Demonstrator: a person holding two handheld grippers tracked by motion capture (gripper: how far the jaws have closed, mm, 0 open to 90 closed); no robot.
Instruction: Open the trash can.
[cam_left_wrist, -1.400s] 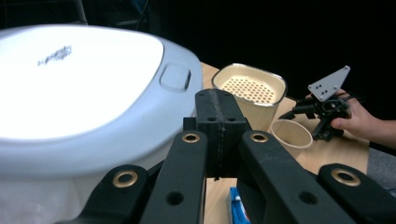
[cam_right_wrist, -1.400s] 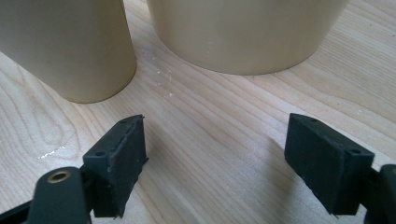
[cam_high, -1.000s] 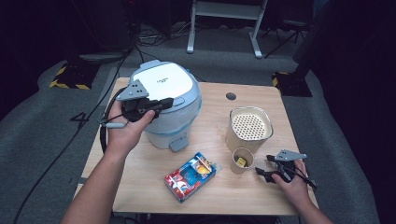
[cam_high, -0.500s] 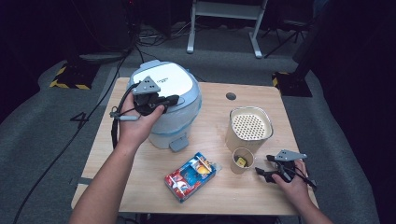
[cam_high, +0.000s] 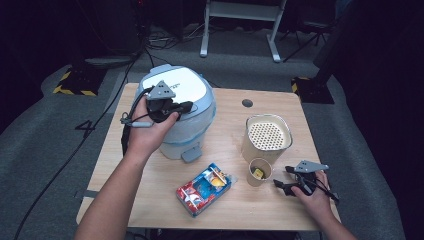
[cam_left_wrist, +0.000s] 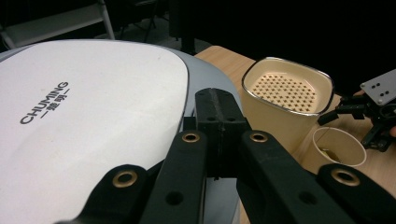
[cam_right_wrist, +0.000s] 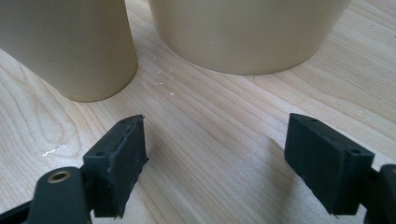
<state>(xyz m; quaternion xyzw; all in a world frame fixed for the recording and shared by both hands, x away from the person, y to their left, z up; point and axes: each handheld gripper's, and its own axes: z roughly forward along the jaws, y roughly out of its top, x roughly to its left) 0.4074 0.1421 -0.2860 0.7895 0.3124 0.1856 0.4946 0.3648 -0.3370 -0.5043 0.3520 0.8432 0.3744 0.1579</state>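
The white-lidded, pale blue round cooker (cam_high: 182, 112) stands at 10 o'clock on the light wooden table (cam_high: 235, 205). The left gripper (cam_high: 182, 107), jaws together and empty, sits over the lid's 3 o'clock edge. At 4 o'clock, the right gripper (cam_high: 284, 178) rests with jaws apart beside the small paper cup (cam_high: 260, 171).

cooker (cam_high: 192, 112): my left hand (cam_high: 147, 135) hides part of its lid | paper cup (cam_high: 260, 171): yellow item inside too small to identify | snack packet (cam_high: 205, 188): print unreadable | right gripper view: cup and perforated container (cam_right_wrist: 247, 32) tops cut off
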